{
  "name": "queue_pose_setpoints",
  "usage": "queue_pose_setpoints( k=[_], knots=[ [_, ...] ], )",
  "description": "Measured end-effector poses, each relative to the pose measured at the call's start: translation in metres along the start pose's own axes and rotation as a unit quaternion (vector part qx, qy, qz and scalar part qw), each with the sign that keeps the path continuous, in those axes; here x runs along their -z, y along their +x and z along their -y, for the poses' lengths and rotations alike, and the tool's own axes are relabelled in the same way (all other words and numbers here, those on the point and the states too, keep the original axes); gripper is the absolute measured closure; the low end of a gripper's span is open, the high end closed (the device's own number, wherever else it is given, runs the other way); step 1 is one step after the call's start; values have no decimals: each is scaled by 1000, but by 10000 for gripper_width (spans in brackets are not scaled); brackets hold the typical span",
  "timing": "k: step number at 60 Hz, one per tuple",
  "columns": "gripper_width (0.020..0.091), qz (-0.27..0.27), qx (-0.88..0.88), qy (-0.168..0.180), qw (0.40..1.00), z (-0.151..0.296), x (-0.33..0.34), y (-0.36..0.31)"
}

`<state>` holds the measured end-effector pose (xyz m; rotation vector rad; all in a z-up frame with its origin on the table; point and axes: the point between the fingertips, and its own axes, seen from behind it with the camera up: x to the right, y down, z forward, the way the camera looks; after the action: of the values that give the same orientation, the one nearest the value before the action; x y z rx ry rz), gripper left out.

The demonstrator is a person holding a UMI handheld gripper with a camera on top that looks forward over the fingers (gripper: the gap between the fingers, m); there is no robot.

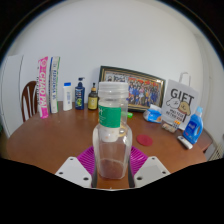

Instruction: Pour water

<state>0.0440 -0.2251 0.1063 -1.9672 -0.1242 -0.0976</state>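
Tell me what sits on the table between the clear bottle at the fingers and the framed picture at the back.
In the gripper view, nothing: bare wooden table runs from the clear bottle, which stands between the gripper fingers, to the framed picture.

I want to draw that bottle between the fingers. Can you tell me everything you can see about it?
The bottle is clear, plastic by the look of it, and stands upright on the brown table. It has no cap, so its ridged neck is open at the top. A green band runs round its shoulder, with a pale label below. Whether water is inside cannot be told. It stands between the fingers, whose pink pads sit close at each side; whether they press on it cannot be seen.
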Motion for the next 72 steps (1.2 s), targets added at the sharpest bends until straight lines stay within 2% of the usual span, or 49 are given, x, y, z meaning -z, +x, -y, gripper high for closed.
queue_pose_setpoints(
  k=[14,25,33,45,52,57,62,66,72],
  knots=[
    [686,-119,179,-5,977,75,-39,106],
    [684,-202,410,-32,889,121,-96,166],
    [687,-217,575,-32,788,141,-133,171],
    [685,-212,754,-34,620,144,-167,155],
    [686,-212,795,-43,567,143,-178,156],
    [685,-206,809,-39,550,142,-182,153],
    [681,-198,800,-36,566,139,-182,151],
    [684,-191,772,-34,605,140,-181,153],
    [685,-174,692,-25,700,143,-174,156]
  ],
)
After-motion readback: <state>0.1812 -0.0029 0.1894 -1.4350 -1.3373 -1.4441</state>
